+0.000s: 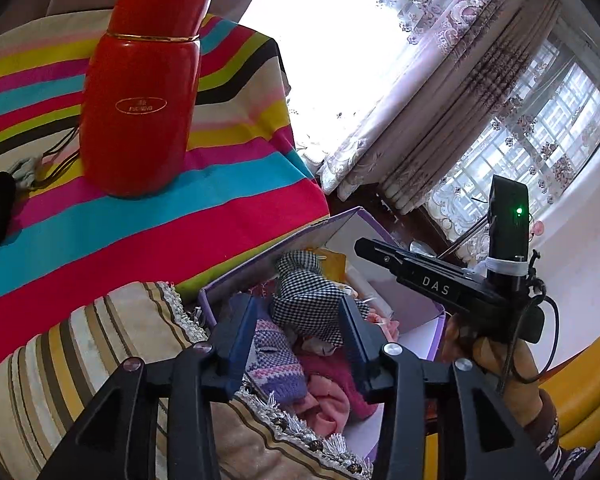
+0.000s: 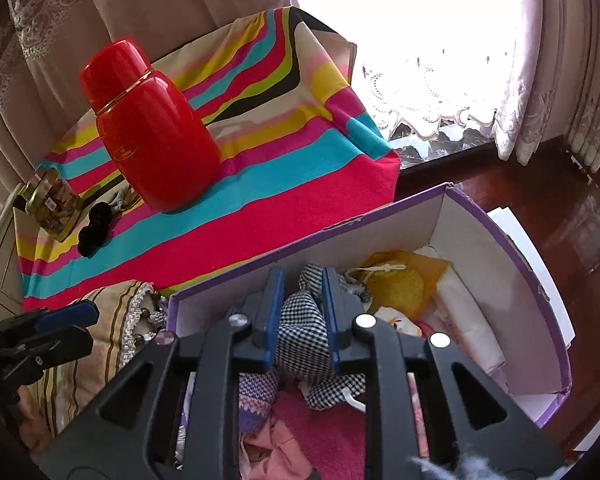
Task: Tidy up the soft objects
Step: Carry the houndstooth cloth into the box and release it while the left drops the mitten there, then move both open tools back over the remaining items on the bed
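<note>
— Grippers?
— My right gripper (image 2: 300,316) is clamped on the checkered cloth (image 2: 300,332) inside the purple box (image 2: 520,264). My left gripper (image 1: 298,334) is spread apart, holding nothing, over the box's near left end.
— Count?
— One box, one red flask (image 2: 156,136) on the striped cloth (image 2: 260,208) far left, one yellow pouch (image 2: 396,284) in the box, far right.

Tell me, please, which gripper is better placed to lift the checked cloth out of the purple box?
The right gripper. Its blue fingers already flank the checked cloth inside the purple box. The left gripper hangs open above the box, nothing between its fingers.
</note>
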The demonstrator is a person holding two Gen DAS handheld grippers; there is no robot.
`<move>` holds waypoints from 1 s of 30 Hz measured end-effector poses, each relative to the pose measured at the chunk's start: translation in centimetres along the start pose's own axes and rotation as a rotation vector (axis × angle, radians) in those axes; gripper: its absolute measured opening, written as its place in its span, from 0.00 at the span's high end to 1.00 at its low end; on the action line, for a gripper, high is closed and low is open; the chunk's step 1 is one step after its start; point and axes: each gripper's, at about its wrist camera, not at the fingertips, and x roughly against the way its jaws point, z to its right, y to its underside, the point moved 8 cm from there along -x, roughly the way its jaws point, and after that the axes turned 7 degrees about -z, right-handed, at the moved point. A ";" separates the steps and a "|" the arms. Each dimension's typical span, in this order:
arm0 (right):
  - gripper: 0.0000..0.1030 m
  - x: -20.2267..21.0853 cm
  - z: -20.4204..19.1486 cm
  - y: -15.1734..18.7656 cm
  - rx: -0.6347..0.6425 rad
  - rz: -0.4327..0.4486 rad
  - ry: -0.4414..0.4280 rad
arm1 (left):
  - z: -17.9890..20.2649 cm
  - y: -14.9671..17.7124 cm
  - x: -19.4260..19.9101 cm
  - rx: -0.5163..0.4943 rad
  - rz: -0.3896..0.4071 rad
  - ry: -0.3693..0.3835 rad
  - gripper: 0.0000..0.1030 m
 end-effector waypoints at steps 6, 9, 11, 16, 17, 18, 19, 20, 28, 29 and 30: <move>0.68 0.2 -0.5 -0.1 0.002 0.002 -0.002 | -0.3 0.0 0.1 0.015 0.009 0.006 0.57; 0.60 0.4 -1.2 -0.1 0.016 0.004 -0.005 | -0.5 0.0 0.4 0.019 0.016 0.007 0.57; 0.55 0.5 -2.0 -0.1 0.026 0.005 -0.009 | -0.9 -0.1 0.7 0.029 0.025 0.005 0.57; 0.49 0.3 -4.3 0.1 0.060 -0.008 -0.030 | -2.5 -0.3 1.6 0.062 0.048 -0.010 0.57; 0.48 0.2 -4.7 0.1 0.065 -0.011 -0.033 | -2.9 -0.3 1.9 0.069 0.054 -0.016 0.57; 0.48 0.0 -5.3 0.2 0.075 -0.017 -0.038 | -3.3 -0.4 2.1 0.075 0.059 -0.020 0.57; 0.48 -0.1 -5.8 0.3 0.082 -0.021 -0.042 | -3.8 -0.5 2.4 0.084 0.066 -0.028 0.57; 0.48 -0.3 -6.6 0.3 0.095 -0.028 -0.049 | -4.3 -0.6 2.7 0.092 0.072 -0.037 0.57; 0.44 -1.9 -11.2 0.6 0.175 -0.066 -0.085 | -11.1 -1.7 6.0 0.213 0.132 -0.139 0.57; 0.44 -2.1 -11.6 0.6 0.181 -0.068 -0.087 | -11.8 -1.8 6.2 0.223 0.135 -0.148 0.57; 0.44 -2.4 -12.3 0.6 0.193 -0.074 -0.092 | -12.8 -1.9 6.5 0.238 0.138 -0.161 0.57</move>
